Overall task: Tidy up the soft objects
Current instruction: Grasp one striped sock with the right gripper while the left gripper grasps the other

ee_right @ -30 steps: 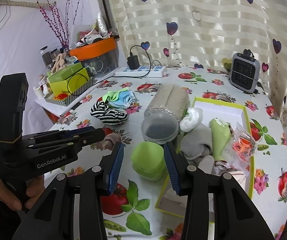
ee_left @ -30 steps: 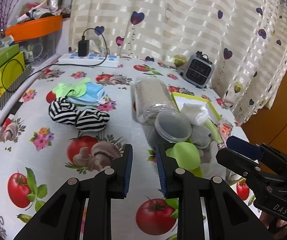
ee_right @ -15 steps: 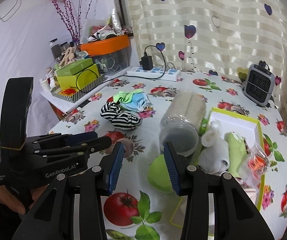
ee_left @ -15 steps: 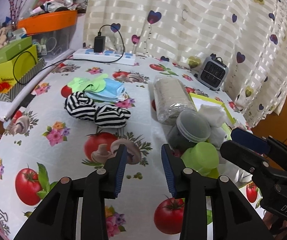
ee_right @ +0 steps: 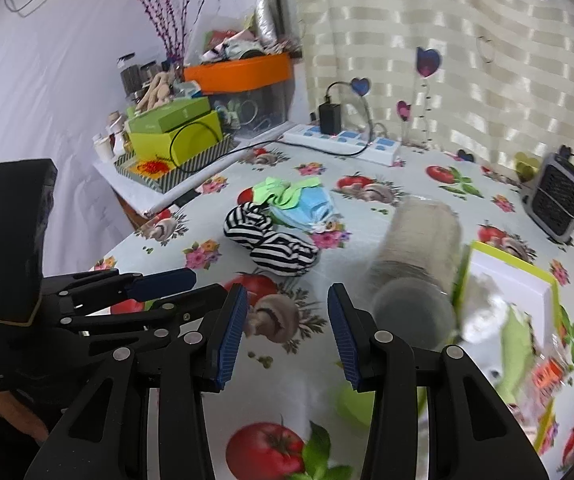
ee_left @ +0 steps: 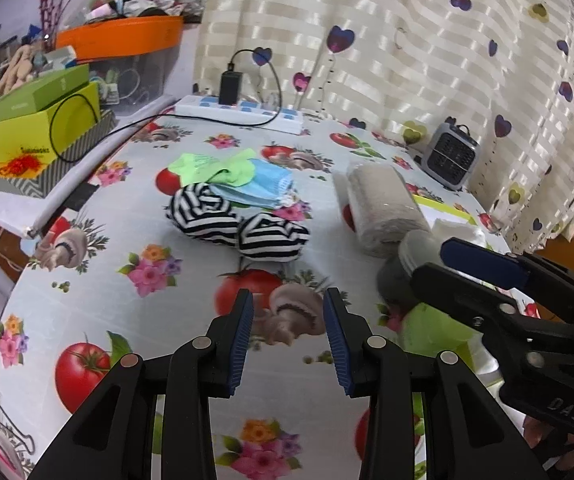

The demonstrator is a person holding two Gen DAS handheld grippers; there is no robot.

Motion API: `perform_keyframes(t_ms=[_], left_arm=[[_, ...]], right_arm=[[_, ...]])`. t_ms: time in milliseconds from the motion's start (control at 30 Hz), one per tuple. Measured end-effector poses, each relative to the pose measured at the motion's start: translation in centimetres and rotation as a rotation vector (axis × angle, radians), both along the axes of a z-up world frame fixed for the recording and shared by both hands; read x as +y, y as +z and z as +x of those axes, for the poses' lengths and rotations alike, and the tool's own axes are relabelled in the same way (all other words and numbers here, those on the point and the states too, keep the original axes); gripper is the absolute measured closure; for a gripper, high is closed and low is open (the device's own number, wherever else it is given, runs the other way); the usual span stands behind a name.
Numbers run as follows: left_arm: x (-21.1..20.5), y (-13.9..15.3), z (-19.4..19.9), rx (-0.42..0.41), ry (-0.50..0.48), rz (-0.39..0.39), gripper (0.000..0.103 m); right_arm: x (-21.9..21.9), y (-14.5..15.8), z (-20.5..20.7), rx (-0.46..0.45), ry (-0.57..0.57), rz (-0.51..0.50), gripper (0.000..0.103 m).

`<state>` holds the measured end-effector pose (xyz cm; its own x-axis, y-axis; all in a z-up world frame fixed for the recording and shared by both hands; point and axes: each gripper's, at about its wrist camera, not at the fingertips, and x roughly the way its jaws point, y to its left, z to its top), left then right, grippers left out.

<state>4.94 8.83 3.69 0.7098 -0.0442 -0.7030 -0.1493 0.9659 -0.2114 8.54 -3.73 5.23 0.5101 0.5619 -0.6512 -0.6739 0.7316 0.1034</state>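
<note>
Left gripper (ee_left: 287,336) is held wide open, nothing gripped, above the tablecloth (ee_left: 191,384); right gripper (ee_right: 285,334) likewise spread and empty; striped socks (ee_left: 239,226) are seen ahead, touching blue masks (ee_left: 261,186) and green cloth (ee_left: 215,166); beige roll (ee_left: 383,208) lies right, beside the green-rimmed box (ee_right: 511,276) of soft items

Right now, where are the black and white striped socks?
In the left wrist view the striped socks lie mid-table, ahead of the open left gripper, touching the blue face masks behind them, left of the clear jar.
</note>
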Motion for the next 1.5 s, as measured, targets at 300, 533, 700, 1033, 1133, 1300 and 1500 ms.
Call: perform_keyframes(t_ms=[300, 533, 700, 1033, 1133, 1300, 1500], left_arm=[[3.6, -0.8, 0.2, 0.013, 0.056, -0.025, 0.068], [5.4, -1.5, 0.5, 0.035, 0.076, -0.045, 0.068], [6.5, -1.9, 1.0, 0.044, 0.081, -0.067, 0.068], [8.6, -2.0, 2.2, 0.036, 0.112, -0.110, 0.068], [9.0, -2.2, 2.7, 0.041, 0.110, -0.121, 0.068], [9.2, -2.5, 3.4, 0.043, 0.107, -0.139, 0.068], [9.3, -2.7, 4.7, 0.037, 0.102, -0.145, 0.068]], right_arm=[[4.6, -1.8, 2.9, 0.057, 0.066, -0.058, 0.060], [7.5, -2.8, 5.2, 0.070, 0.110, -0.134, 0.059], [9.0, -3.2, 6.7, 0.077, 0.128, -0.183, 0.059], [11.3, -6.7, 10.3, 0.202, 0.045, -0.322, 0.059], [11.1, -7.2, 10.7, 0.238, 0.025, -0.307, 0.059], [10.8, -7.0, 10.1, 0.225, 0.036, -0.297, 0.088], [8.9, -5.2, 9.2, 0.187, 0.010, -0.241, 0.089]])
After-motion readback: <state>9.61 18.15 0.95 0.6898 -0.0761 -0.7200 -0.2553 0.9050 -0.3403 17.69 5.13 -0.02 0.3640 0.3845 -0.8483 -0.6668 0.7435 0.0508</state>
